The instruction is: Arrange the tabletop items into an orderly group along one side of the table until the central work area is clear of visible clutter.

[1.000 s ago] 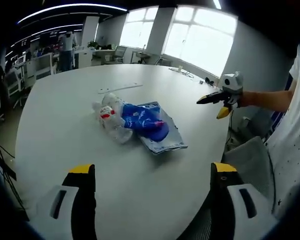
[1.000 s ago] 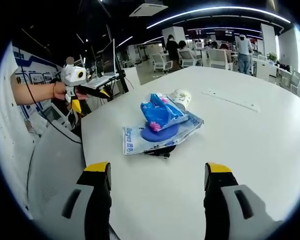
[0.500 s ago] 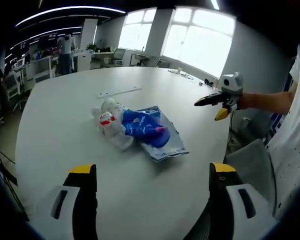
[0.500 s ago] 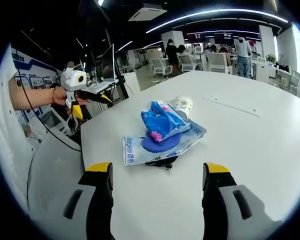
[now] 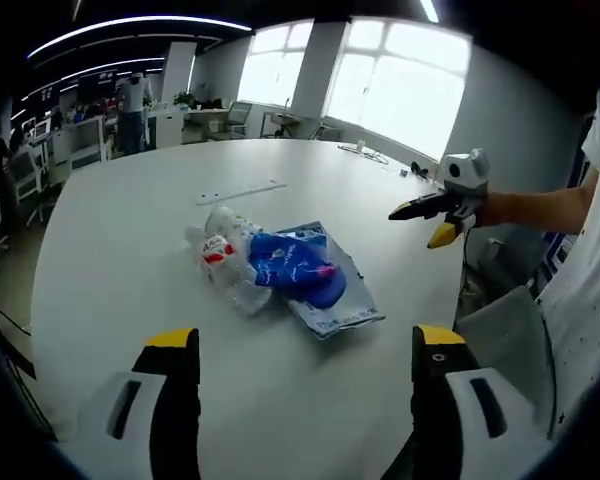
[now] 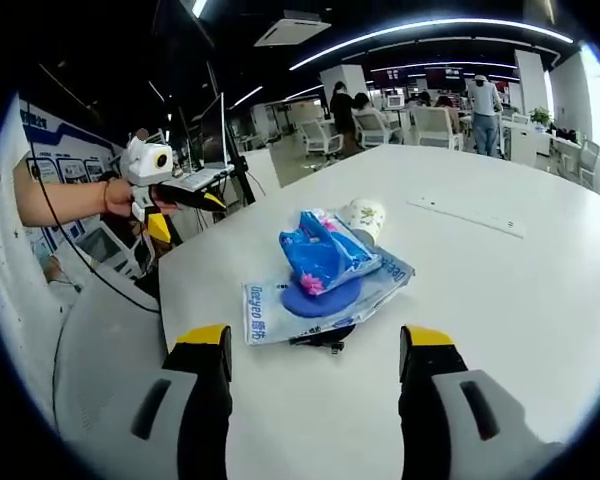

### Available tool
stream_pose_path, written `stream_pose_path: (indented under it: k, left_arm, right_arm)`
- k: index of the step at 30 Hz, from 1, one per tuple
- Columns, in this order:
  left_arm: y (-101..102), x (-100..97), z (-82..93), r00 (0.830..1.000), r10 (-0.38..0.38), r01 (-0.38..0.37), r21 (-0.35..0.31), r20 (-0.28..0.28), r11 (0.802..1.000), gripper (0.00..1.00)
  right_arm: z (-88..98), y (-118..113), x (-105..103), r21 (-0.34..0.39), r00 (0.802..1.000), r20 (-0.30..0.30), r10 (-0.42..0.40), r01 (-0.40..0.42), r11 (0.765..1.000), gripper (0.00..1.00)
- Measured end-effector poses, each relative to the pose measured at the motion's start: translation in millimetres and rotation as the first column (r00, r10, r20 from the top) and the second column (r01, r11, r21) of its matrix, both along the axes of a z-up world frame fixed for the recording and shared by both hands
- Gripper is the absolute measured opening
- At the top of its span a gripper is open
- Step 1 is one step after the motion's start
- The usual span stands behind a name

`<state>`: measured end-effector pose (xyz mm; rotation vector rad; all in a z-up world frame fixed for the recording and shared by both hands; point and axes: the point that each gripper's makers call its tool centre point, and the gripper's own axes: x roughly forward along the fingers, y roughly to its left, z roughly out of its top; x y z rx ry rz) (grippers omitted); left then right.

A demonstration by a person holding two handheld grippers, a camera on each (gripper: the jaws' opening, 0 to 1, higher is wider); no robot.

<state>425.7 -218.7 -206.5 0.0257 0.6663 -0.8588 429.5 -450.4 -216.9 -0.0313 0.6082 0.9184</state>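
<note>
So we have both grippers empty, fingers spread wide, hovering short of the pile near the middle of the white bench point(image 5: 110, 250). In the left gripper view, the left gripper point(image 5: 298, 345) faces a clear plastic bottle point(image 5: 223, 255) with a red label, lying on its side against a crumpled blue bag point(image 5: 295, 265), both resting on a flat printed pouch point(image 5: 340, 305). The right gripper point(image 6: 315, 345) sees the same pile from the opposite side. We judge everything light, soft and crinkly; the bottle may roll or crush. Pinching the pouch's edge could drag the whole pile aside.
</note>
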Motion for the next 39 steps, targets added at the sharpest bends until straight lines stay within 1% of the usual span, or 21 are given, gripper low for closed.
stream_pose_path:
  k: [8, 16, 31, 39]
  left_arm:
    - [-2.7, 8.7, 1.9, 1.000, 0.000, 0.000, -0.002, 0.012, 1.000, 0.86]
    - [-8.4, 15.8, 1.6, 1.000, -0.009, 0.009, -0.007, 0.012, 1.000, 0.85]
    - [-18.1, 31.2, 3.3, 1.000, -0.010, 0.010, -0.017, 0.017, 1.000, 0.80]
    - [-24.0, 38.0, 2.4, 1.000, -0.016, 0.017, -0.022, 0.014, 1.000, 0.79]
  right_arm:
    - [-0.3, 3.8, 5.5, 0.005, 1.000, -0.002, -0.011, 0.011, 1.000, 0.64]
    - [0.3, 10.4, 11.8, 0.014, 1.000, -0.002, -0.018, 0.018, 1.000, 0.60]
    - [-0.3, 24.3, 23.2, 0.036, 0.999, -0.022, -0.032, 0.033, 0.999, 0.55]
    - [-0.5, 31.2, 27.9, 0.042, 0.999, -0.021, -0.032, 0.032, 0.999, 0.54]
